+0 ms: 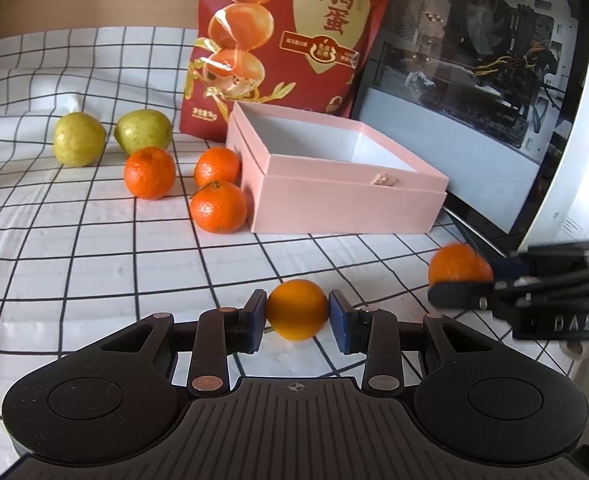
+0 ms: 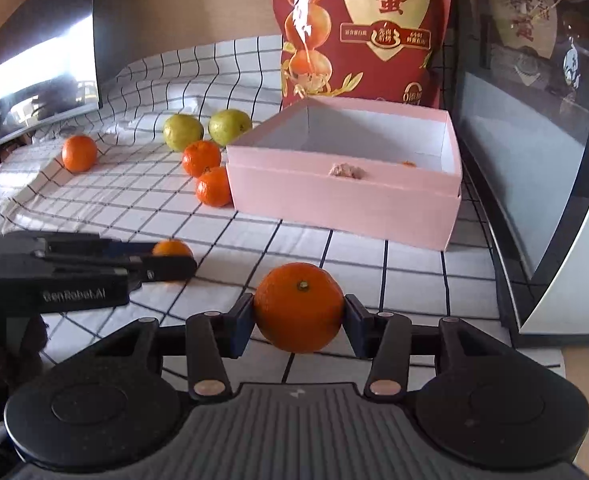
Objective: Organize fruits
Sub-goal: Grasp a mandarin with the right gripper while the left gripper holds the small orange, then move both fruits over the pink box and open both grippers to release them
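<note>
Grid-patterned cloth over the desk, pink box at 12 o'clock before a red snack bag. Left hand-held gripper clenched on a yellow-orange citrus. Right hand-held gripper grasping a mandarin, stem up. Three loose mandarins at 10 o'clock, just beside the box; two green pears behind, at 11 o'clock.

Six tangerines, two green guavas, one pink box, one red bag.
</note>
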A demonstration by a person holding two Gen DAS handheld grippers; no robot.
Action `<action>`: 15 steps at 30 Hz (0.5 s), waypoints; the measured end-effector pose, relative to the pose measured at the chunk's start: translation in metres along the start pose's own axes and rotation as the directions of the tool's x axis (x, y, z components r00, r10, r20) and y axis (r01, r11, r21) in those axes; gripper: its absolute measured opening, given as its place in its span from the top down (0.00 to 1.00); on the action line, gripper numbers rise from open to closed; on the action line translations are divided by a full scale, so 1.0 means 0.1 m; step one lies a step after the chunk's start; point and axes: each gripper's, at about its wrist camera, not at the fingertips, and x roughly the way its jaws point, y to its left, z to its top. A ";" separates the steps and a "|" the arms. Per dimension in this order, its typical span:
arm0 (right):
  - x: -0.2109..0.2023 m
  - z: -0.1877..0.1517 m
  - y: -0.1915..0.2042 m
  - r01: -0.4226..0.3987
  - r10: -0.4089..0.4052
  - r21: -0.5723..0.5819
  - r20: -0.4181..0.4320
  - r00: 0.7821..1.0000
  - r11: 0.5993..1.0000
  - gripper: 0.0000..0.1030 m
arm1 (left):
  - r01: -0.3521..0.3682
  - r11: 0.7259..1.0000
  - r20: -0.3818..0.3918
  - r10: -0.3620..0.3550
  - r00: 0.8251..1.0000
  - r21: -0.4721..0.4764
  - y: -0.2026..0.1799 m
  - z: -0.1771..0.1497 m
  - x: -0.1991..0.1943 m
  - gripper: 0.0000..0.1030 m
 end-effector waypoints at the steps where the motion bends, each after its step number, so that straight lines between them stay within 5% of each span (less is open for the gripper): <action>1: -0.01 0.02 0.01 0.005 -0.005 -0.004 0.008 1.000 1.000 0.54 | 0.016 1.000 -0.003 -0.016 1.000 -0.001 0.01 0.01 0.00 0.62; 5: -0.06 0.17 0.05 0.028 -0.027 -0.030 0.050 0.998 0.999 0.54 | 0.080 0.997 0.025 -0.080 0.997 -0.023 0.05 0.26 0.00 0.62; 12: -0.03 0.93 0.04 0.118 -0.107 -0.062 0.158 0.982 0.991 0.54 | 0.123 0.992 0.221 -0.119 0.968 -0.005 0.21 1.44 0.24 0.62; 15: 0.25 1.27 -0.07 0.172 -0.168 -0.015 0.138 0.976 0.985 0.54 | 0.150 0.988 0.160 -0.142 0.977 -0.035 0.36 1.84 0.74 0.62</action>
